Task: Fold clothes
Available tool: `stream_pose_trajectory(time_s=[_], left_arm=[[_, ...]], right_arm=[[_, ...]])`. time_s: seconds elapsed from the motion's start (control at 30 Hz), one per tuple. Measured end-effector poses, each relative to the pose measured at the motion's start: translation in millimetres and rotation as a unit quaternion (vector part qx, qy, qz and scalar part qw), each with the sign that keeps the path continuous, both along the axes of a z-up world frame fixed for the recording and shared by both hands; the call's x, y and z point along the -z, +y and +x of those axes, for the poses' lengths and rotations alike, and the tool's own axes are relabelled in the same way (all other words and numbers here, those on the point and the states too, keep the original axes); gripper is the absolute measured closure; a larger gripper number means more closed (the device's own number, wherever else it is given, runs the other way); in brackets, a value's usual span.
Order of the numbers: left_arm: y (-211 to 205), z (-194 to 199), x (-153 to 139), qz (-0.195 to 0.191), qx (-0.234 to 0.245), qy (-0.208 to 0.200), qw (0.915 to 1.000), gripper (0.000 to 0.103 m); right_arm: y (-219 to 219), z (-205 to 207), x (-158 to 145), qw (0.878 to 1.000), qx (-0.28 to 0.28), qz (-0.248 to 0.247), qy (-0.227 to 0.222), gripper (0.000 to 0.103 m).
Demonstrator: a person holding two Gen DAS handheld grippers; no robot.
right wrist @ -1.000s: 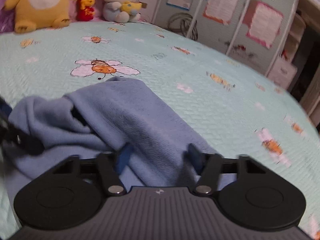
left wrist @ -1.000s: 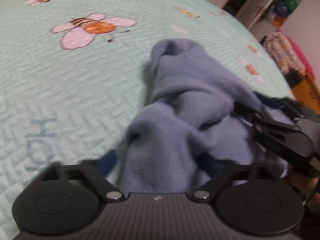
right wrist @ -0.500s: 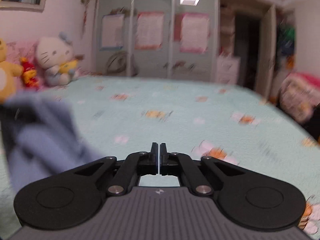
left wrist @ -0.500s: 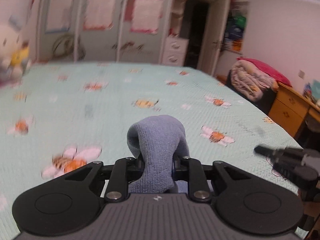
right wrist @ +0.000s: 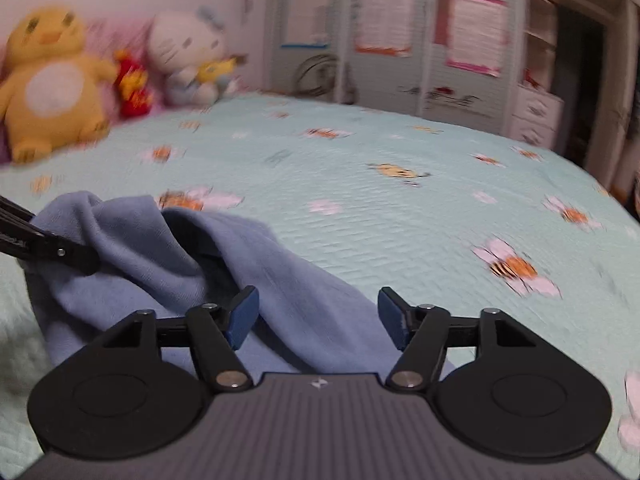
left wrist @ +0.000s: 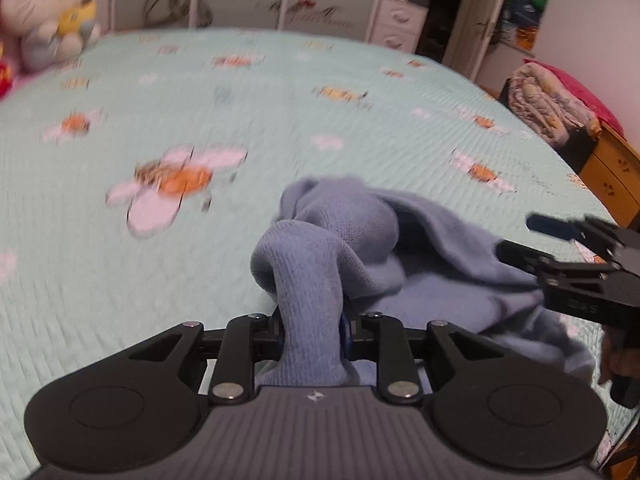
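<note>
While we are working over the bed (left wrist: 280,92), the left gripper (left wrist: 311,326) is pinching a bunched fold of the blue cloth (left wrist: 400,264), its fingers drawn in tight on the fabric at the lower middle of the left view. The right gripper (right wrist: 318,314) is hovering with its fingers spread wide and gripping nothing, the cloth running just beneath and between them at the lower middle of the right view. We are seeing the cloth (right wrist: 168,264) lying rumpled on the bed, one part lifted into a soft hump toward the left gripper, the rest trailing to the lower right of the left view. It is looking light, limp and fleecy, so we are judging that it will sag and bunch wherever it is unsupported; an edge or corner should be the best hold, though we cannot pick out clear corners in this heap. The bed cover is pale green, quilted, printed with bees and flowers. Plush toys (right wrist: 52,80) are sitting at the upper left of the right view, wardrobe doors (right wrist: 400,32) with pink-framed sheets are filling the top, and a bundle of bedding (left wrist: 548,100) is resting at the right of the left view.
</note>
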State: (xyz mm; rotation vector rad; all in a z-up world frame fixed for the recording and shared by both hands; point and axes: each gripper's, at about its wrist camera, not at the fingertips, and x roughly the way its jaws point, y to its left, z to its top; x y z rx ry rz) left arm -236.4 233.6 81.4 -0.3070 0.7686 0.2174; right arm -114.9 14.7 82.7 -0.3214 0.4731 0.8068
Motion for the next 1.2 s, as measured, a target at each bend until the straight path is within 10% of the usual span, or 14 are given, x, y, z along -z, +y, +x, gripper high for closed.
stream_pose_trajectory(time_s=[0.23,0.27,0.33,0.6,0.87,0.97,1.2], left_arm=[[11,6,18,-0.038,-0.024,0.018,0.9988,0.071],[13,7,18,-0.042,-0.03,0.012,0.9986,0.074],[17,9,9,-0.044,-0.037,-0.003,0.9983,0.078],[27,34,-88,0.043,-0.034,-0.1,0.9934,0.081],[-3,32,-198,0.177,-0.02,-0.223,0.9584,0.081],[-9,23,-207,0.184,-0.026,-0.239,0.9529,0.081],[-33,4,-141,0.15,0.053,-0.152,0.9755,0.08]], right_arm=[[62,15,37,0.997,-0.018,-0.077,-0.022,0.035],[65,16,39,0.996,-0.012,-0.079,-0.028,0.041],[64,20,32,0.997,0.011,-0.07,-0.027,0.092],[13,15,-58,0.99,0.087,0.06,-0.094,0.093],[-72,7,-137,0.966,0.141,0.172,-0.132,0.093],[-100,0,-128,0.967,0.153,0.163,-0.122,0.093],[-164,-15,-104,0.969,0.185,0.137,-0.092,0.093]])
